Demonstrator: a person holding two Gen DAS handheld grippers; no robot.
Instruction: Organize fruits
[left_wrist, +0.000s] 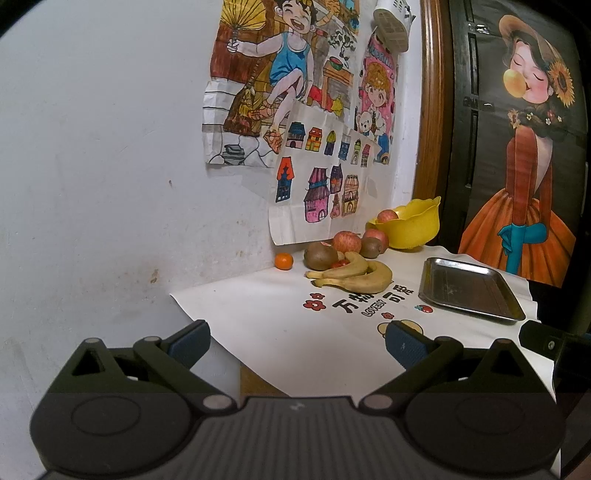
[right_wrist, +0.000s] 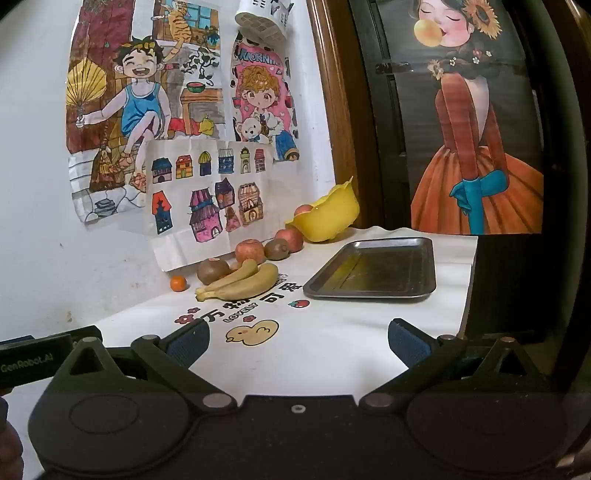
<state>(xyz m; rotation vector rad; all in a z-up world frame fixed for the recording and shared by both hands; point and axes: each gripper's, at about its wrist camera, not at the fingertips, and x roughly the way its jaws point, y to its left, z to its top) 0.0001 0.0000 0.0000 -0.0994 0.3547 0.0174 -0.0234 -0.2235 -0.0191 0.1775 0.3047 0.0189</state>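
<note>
Both grippers hang in the air at the near edge of the worktop, which has a white cloth with a duck picture on it. The left gripper is spread wide and holds nothing. The right gripper is spread wide too, and it also holds nothing. Neither one touches any fruit.

The metal tray lies flat on the cloth, and I can see no fruit in it. All the fruit is to the left of the tray. The bananas are the nearest fruit to the tray's left side, lying on the cloth in a small bunch. Just behind the bananas, farther from the tray, sits a brown kiwi with a little sticker on top. A small orange mandarin sits alone, the farthest fruit to the left of the tray, near the wall.

Behind the tray's far left corner there is a red apple, then a second kiwi, then another apple, all in a row by the wall. The yellow bowl stands just behind the tray, tipped to one side, and one more apple peeks out of it.

Colourful children's drawings hang on the wall above the fruit.
</note>
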